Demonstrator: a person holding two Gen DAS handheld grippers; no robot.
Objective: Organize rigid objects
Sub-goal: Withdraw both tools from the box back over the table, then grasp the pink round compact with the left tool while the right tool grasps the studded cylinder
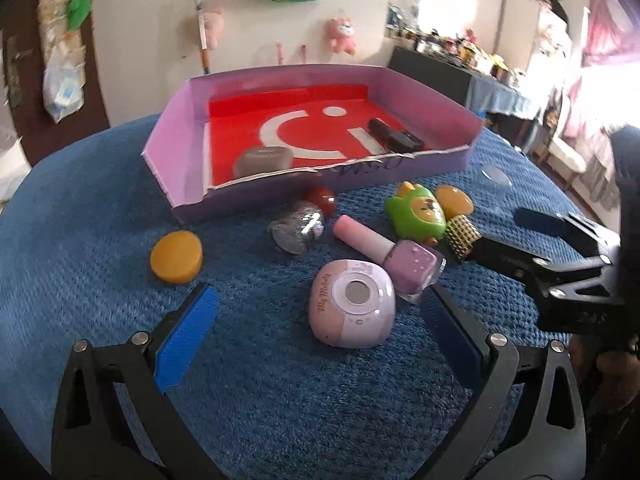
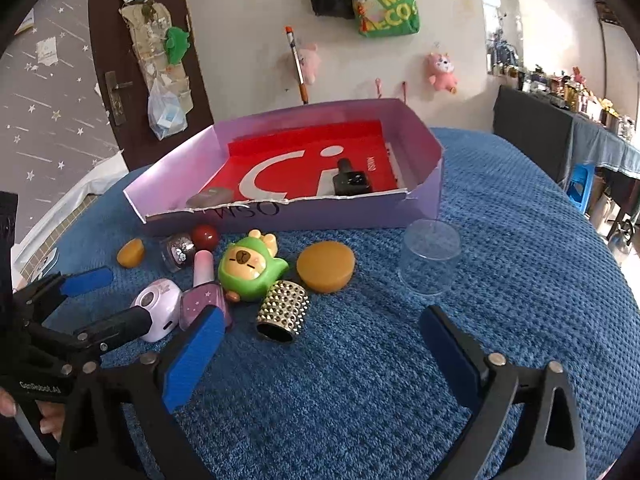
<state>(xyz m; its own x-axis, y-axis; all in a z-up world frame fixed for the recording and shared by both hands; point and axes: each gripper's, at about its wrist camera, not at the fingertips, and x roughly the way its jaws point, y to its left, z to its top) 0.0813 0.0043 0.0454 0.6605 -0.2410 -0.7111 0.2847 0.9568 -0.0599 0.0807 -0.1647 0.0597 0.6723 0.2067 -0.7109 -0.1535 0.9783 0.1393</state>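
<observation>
A purple box (image 1: pixel 176 128) with a red floor stands on the blue cloth and holds a grey case (image 1: pixel 262 160) and a black bottle (image 1: pixel 394 138). Loose items lie before it: a pink round case (image 1: pixel 352 306), a purple nail polish bottle (image 1: pixel 400 264), a green toy (image 1: pixel 416 210), a studded gold cylinder (image 2: pixel 284 312), two amber pucks (image 1: pixel 176 256) (image 2: pixel 326 266), a glitter bottle (image 1: pixel 296 228) and a red ball (image 1: pixel 320 196). My left gripper (image 1: pixel 320 324) is open, its fingers either side of the pink round case. My right gripper (image 2: pixel 320 344) is open and empty, just short of the studded cylinder.
A clear plastic cup (image 2: pixel 430 256) stands upside down right of the items. The box (image 2: pixel 424 152) sits at the table's far side. A door (image 2: pixel 140 60) and a wall with hung toys lie behind. A dark side table (image 2: pixel 532 136) stands at the right.
</observation>
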